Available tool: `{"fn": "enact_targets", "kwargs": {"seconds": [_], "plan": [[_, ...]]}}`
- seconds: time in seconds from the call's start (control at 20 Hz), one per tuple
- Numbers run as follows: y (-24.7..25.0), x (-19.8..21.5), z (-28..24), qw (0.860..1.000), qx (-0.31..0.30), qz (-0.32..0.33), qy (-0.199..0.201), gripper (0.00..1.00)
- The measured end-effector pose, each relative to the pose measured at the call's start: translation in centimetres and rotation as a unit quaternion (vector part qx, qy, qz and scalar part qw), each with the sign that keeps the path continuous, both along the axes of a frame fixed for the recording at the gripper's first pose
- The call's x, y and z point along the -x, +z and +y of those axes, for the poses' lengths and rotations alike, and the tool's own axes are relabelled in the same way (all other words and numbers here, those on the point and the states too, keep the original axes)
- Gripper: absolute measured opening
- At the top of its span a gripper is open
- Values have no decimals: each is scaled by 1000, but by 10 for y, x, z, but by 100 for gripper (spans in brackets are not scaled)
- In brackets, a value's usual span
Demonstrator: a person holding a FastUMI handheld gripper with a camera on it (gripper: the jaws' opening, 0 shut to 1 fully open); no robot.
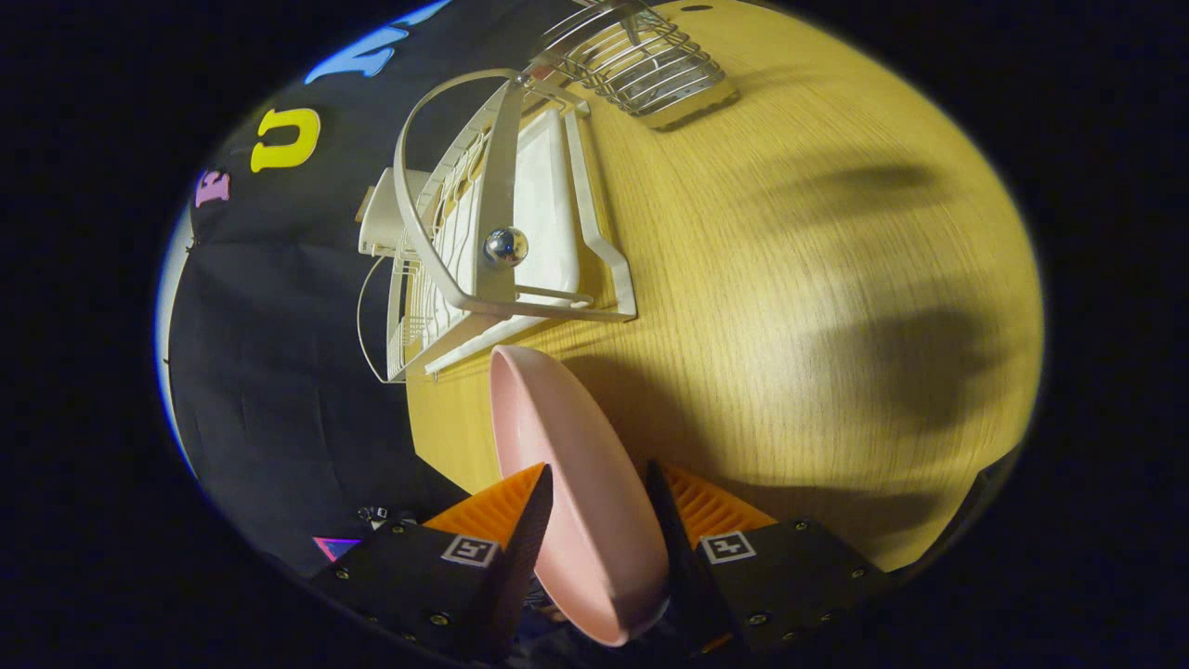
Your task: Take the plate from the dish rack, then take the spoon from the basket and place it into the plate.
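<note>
Gripper (pixel 599 502) fingers clamp pink plate (pixel 567 465), apparently clear of dish rack (pixel 502 232).

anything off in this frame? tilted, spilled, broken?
Nothing spilled or broken. The pink plate stands on edge between the fingers of the hand-held gripper, clear of the white dish rack beyond; that fits a plate being carried. The wire basket sits past the rack on the wooden table. The whole view is rolled.

A wooden table (pixel 790 279) filled the scene – pale, finely grained, and crossed by soft dark shadows. Behind its far edge hung the booth's black cloth wall (pixel 279 353) – creased and dim.
</note>
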State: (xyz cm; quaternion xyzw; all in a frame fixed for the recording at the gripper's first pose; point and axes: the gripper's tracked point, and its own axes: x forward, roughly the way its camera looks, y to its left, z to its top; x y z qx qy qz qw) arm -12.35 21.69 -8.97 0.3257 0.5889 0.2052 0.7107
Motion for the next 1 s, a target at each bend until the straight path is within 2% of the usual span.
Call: {"fn": "enact_targets", "kwargs": {"seconds": [0.05,0.45,0.55,0.8,1.0], "plan": [[-1,-2,-4,1000,2,-2,-5,67],[6,-4,-24,999,24,-25,-2,68],[16,-8,-32,998,34,-49,-8,73],[58,-40,-70,986,73,-137,-54,73],[102,-81,-102,965,102,-216,-109,73]]}}
